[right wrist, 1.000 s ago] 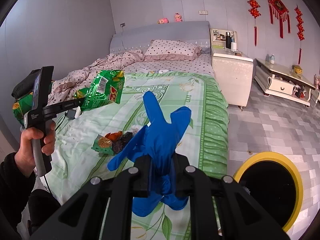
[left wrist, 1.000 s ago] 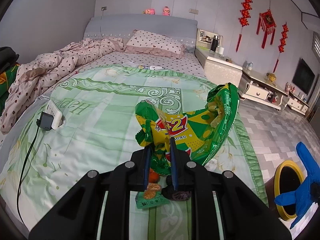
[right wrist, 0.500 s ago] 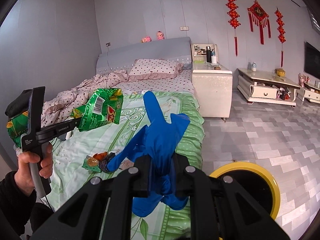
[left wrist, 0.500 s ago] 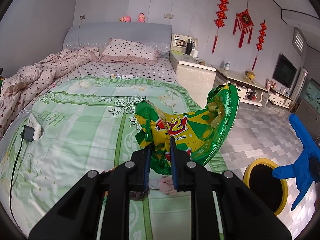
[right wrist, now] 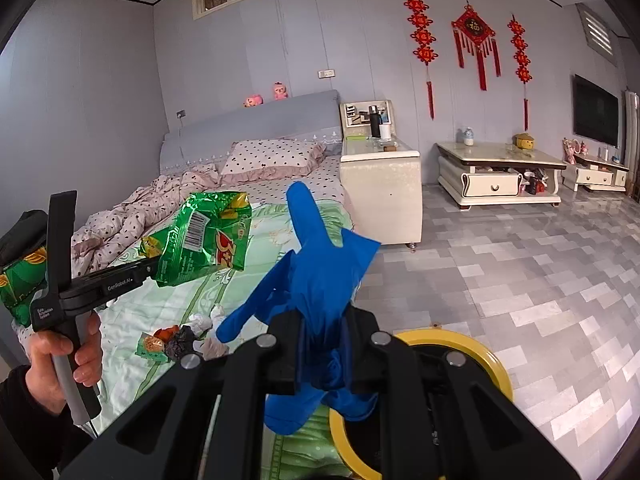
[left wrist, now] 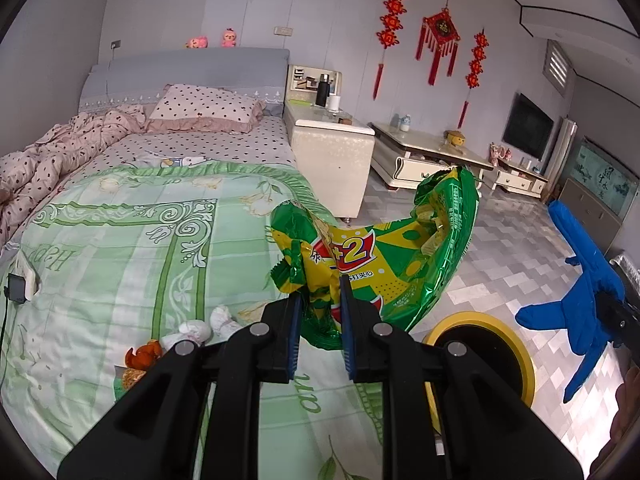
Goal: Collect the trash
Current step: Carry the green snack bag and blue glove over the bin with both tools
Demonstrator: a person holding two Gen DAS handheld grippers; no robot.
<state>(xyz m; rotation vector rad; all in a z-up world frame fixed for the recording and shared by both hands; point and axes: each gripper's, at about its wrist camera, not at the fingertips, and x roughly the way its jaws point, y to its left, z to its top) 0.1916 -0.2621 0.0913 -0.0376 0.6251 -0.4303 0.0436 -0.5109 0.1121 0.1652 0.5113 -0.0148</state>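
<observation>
My left gripper [left wrist: 320, 312] is shut on a green and yellow snack bag [left wrist: 384, 256], held in the air above the bed's near right edge; the bag also shows in the right wrist view [right wrist: 204, 236]. My right gripper [right wrist: 324, 348] is shut on a blue rubber glove [right wrist: 320, 276], held above the yellow-rimmed trash bin [right wrist: 492, 360] on the floor beside the bed. The glove [left wrist: 584, 296] and bin [left wrist: 520, 364] show in the left wrist view too. More trash lies on the green bedspread: crumpled white tissues [left wrist: 200, 326], orange peel [left wrist: 140, 358] and a small wrapper [right wrist: 150, 348].
The bed [left wrist: 120, 240] has a pink spotted quilt [left wrist: 52, 152] and pillow [left wrist: 208, 108]. A phone on a charger [left wrist: 18, 286] lies at its left edge. A white nightstand [left wrist: 332, 148] and low cabinets [left wrist: 428, 160] stand along the wall. Grey tiled floor [right wrist: 520, 272] lies to the right.
Both grippers have swung right, off the bed's middle toward the bin. The glove now hangs over the bin's rim. The grips on the bag and the glove are unchanged.
</observation>
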